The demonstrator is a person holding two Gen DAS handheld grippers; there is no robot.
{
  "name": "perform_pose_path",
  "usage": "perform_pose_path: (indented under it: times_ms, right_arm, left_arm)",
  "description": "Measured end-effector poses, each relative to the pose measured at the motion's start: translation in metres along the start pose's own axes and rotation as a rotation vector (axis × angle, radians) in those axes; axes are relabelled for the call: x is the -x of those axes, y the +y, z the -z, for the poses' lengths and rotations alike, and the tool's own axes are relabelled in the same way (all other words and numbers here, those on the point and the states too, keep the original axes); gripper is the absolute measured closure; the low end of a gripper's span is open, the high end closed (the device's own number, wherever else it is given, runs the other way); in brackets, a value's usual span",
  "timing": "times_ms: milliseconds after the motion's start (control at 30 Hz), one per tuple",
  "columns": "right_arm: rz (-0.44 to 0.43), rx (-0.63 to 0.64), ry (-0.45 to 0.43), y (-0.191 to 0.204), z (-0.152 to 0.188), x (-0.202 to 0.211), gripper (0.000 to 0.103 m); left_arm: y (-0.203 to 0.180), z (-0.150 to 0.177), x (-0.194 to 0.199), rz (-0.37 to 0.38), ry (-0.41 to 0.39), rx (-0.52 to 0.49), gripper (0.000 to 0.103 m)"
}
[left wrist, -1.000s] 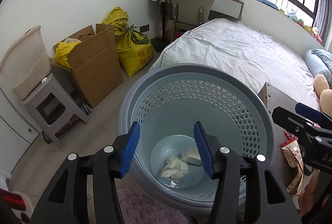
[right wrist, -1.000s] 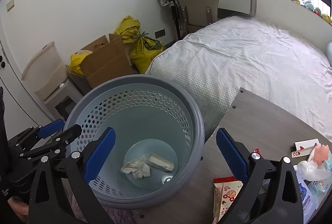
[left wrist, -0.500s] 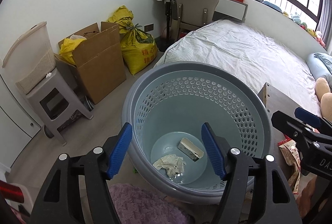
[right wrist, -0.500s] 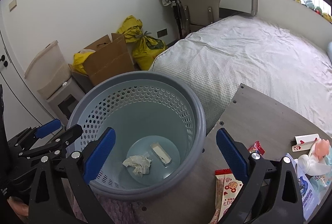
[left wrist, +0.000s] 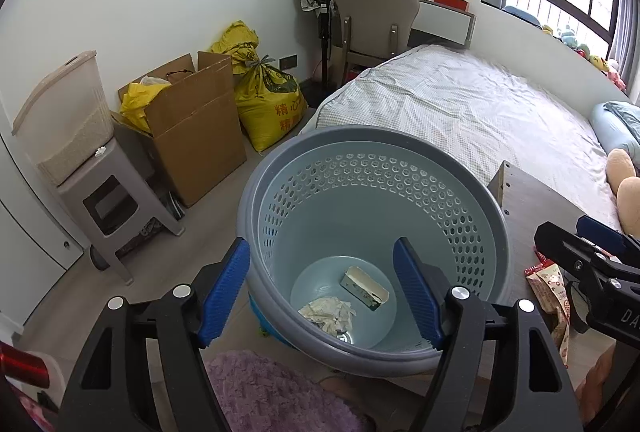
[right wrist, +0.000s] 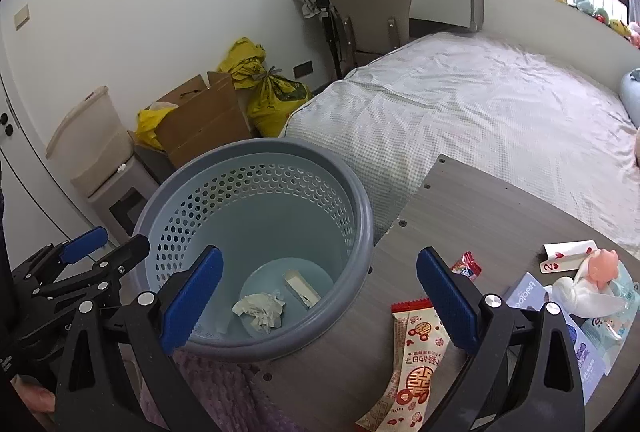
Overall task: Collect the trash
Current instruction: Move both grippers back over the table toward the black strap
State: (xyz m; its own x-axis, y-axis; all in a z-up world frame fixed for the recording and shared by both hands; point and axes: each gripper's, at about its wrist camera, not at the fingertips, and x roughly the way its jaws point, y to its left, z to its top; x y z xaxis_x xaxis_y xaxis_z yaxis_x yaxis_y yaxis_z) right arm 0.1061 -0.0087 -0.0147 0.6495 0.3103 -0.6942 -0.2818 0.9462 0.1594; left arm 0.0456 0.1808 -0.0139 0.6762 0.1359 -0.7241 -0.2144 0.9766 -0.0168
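A grey-blue perforated basket (left wrist: 476,200) (right wrist: 360,208) stands beside a grey wooden table (right wrist: 480,208). A crumpled tissue (left wrist: 329,314) (right wrist: 260,309) and a small flat box (left wrist: 364,288) (right wrist: 302,288) lie in its bottom. My left gripper (left wrist: 322,290) is open and empty above the basket's near rim; it also shows in the right wrist view (right wrist: 96,252). My right gripper (right wrist: 320,296) is open and empty over the basket's edge and the table. A red-and-white snack wrapper (right wrist: 412,356) (left wrist: 550,284) and a small red wrapper (right wrist: 466,266) lie on the table.
Playing cards (right wrist: 568,256), a pink toy (right wrist: 600,268) and packets (right wrist: 576,328) sit at the table's right. A bed (left wrist: 460,104) lies behind. A cardboard box (left wrist: 192,128), yellow sacks (left wrist: 268,104), a stool (left wrist: 112,208) and a chair (left wrist: 376,20) line the wall. A purple rug (left wrist: 264,392) lies below.
Both grippers have drawn back and risen from the basket; the left jaws have opened wider. The flat box has shifted in the basket's bottom. More of the table shows on the right.
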Motion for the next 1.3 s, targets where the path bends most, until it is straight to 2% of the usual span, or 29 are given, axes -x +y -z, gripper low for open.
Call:
perform_pose_path:
  times_ms: [600,933,1133,1233,1300]
  right_arm:
    - [0.097,-0.079,-0.038,-0.044,0.045,0.051,0.007]
    - [0.170,-0.140,-0.013,-0.082,0.085,0.073,0.007]
    - [0.183,-0.156,0.007,-0.098,0.095,0.069,0.008]
    - [0.185,-0.152,0.016,-0.102,0.095,0.063,0.011]
    - [0.197,-0.137,0.029,-0.101,0.096,0.057,0.019]
  left_arm:
    - [-0.041,0.033,0.025,0.071,0.004,-0.059,0.032]
    - [-0.080,0.054,0.028,0.140,0.042,-0.103,0.032]
    - [-0.096,0.061,0.028,0.152,0.051,-0.131,0.032]
    - [-0.103,0.064,0.028,0.153,0.056,-0.145,0.032]
    - [-0.104,0.065,0.028,0.155,0.059,-0.150,0.032]
